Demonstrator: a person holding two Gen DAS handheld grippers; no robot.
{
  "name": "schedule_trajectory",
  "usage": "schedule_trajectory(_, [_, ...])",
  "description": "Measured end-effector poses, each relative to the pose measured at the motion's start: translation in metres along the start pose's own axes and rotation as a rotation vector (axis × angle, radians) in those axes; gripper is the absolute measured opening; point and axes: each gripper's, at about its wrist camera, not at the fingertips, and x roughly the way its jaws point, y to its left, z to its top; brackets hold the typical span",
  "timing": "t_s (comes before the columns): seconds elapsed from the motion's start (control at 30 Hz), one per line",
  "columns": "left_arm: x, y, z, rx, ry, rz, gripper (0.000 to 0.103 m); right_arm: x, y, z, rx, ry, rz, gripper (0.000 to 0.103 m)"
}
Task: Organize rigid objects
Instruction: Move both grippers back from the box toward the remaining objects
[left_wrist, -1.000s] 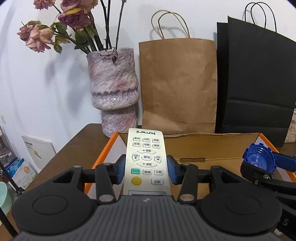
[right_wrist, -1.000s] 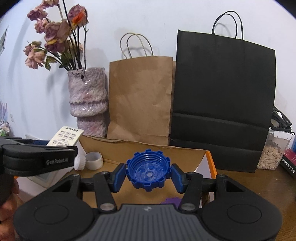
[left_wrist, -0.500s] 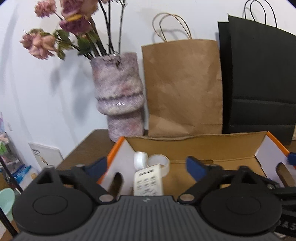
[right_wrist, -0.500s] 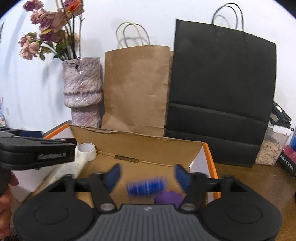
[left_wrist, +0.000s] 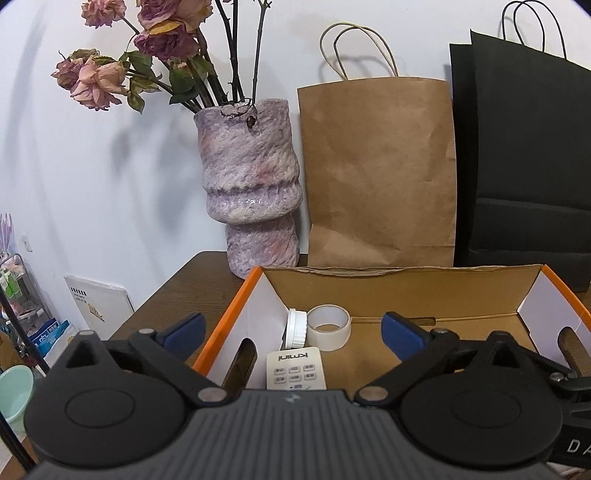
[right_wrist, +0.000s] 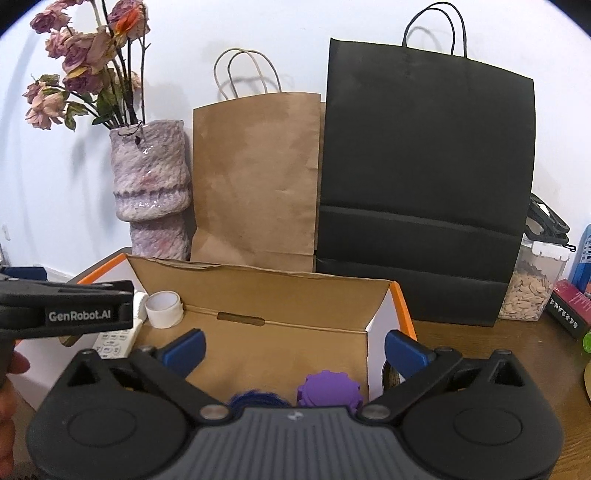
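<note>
- Two grippers hovered over box (left_wrist: 406, 291), both aimed down into it.
- Left gripper (left_wrist: 293, 328): jaws just swung apart, wide, nothing between pads (left_wrist: 186, 326); grasped nothing.
- Remote (left_wrist: 295, 369) lay flat on box floor below left gripper, near left wall, lower end hidden behind gripper body.
- Beyond remote: white cap (left_wrist: 296, 328) on edge against left wall, touching tape roll (left_wrist: 328, 326) just beside it.
- Right gripper (right_wrist: 295, 349): jaws likewise just spread wide, empty.
- Blue cap (right_wrist: 256, 398) on box floor under right gripper, blurred and mostly hidden by gripper body; could not tell whether at rest.
- Purple cap (right_wrist: 328, 389) just right of blue cap, near right wall; contact between the two unclear.
- Behind box: vase (left_wrist: 251, 184) with dried roses, brown bag (left_wrist: 376, 173), black bag (right_wrist: 424, 184), all against wall.
- Jar (right_wrist: 532, 284) of seeds right of black bag.
</note>
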Motion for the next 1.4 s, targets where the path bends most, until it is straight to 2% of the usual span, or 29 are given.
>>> schedule_trajectory(0.7, [-0.032, 0.004, -0.009, 0.009, -0.023, -0.029, 0.103, -0.031, 0.001, -0.008, -0.026, -0.036, -0.007, 0.103])
schedule_trajectory(1.4, [-0.096, 0.008, -0.041, 0.019, -0.031, -0.056, 0.103, -0.098, -0.004, -0.038, -0.006, -0.044, -0.002, 0.103])
